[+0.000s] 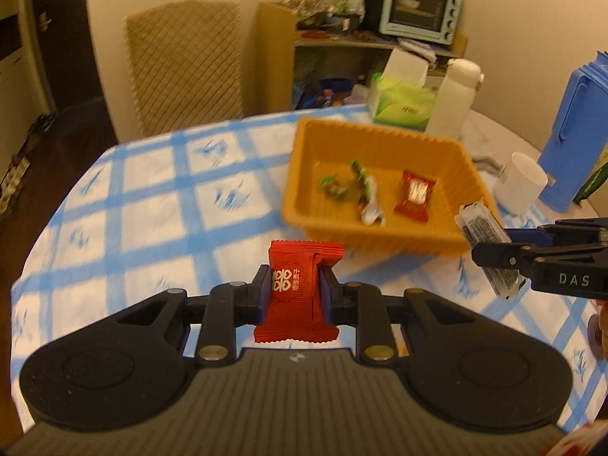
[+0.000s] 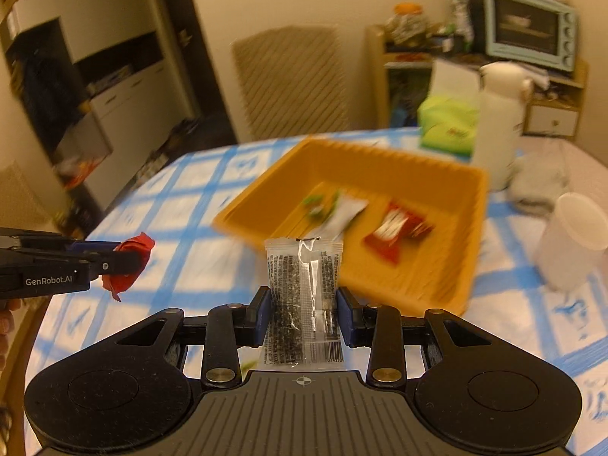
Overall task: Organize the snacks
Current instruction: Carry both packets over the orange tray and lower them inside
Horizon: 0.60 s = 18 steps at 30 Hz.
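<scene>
Left gripper [image 1: 294, 290]: my pads are closed in tight on a red snack packet [image 1: 298, 292], white print facing me, held upright and clear of the table [image 1: 152, 205]. From the right wrist view the same gripper [image 2: 127, 262] comes in from the left edge with the red packet [image 2: 129, 266] crumpled between its tips, above the blue-and-white checked cloth.

Centre, farther off: orange tray [image 1: 380, 140] on the table, ribbed walls. Inside it, left to right: a small green-wrapped sweet [image 1: 332, 186], a green-and-white wrapper [image 1: 366, 193], a red-and-white packet [image 1: 416, 195]. Both views blurred here, so finer print is unreadable.

Right gripper [image 2: 304, 313]: my jaws stand only partly open and pinch a clear packet of dark seeds [image 2: 302, 304] by its sides, barcode end nearest me, top end standing up toward the tray's [image 2: 467, 250] near rim. In the left wrist view this gripper [image 1: 494, 258] enters from the right edge, the clear packet [image 1: 484, 235] sticking out above and below its tips, just beside the tray's near right corner.

Right and far: green tissue box [image 1: 402, 104], white flask [image 1: 454, 98], white cup [image 1: 520, 182], blue jug [image 1: 577, 129]. Beyond the table, a quilted chair back [image 1: 186, 64] and a pale blue toaster oven [image 1: 420, 7] on a shelf.
</scene>
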### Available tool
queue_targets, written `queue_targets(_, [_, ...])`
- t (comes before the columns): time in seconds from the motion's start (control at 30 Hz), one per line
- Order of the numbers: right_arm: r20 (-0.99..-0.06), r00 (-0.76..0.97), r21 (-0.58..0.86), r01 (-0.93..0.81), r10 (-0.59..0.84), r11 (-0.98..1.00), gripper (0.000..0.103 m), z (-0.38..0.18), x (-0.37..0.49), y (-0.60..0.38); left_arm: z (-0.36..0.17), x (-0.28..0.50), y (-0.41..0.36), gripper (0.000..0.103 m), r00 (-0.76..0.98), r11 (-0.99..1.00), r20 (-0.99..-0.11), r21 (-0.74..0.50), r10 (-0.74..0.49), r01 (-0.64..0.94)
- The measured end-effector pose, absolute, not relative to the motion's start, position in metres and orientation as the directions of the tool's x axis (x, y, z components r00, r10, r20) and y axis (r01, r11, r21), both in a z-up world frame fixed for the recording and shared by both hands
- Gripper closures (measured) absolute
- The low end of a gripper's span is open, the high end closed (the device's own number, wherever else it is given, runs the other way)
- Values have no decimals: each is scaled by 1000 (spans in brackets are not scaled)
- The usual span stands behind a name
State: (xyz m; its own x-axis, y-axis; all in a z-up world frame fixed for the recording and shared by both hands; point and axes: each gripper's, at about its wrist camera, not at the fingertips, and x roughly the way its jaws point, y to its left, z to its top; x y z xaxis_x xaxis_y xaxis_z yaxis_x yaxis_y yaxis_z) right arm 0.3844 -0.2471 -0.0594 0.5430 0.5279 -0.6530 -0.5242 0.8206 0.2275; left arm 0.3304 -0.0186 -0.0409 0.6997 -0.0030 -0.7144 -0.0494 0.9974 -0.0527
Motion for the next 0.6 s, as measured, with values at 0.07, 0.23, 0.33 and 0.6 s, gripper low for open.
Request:
queue_targets(0.07, [-640, 563, 230, -509, 523, 829, 66, -54, 396, -254, -36, 352, -24, 80, 711, 998, -703, -51, -20, -21])
queue_targets(0.23, [-622, 597, 229, -481, 507, 846, 66, -47, 423, -266, -35, 400, -32, 80, 715, 998, -697, -61, -61, 25])
queue_targets(0.33, [-622, 610, 225, -463, 492, 858, 66, -46, 435, -270, -39, 424, -37, 80, 704, 998, -707, -52, -65, 40])
queue_targets(0.6, [-631, 624, 226, -421, 461, 878, 66, -54, 459, -280, -66, 469, -47, 79, 659, 998, -750, -31, -61, 58])
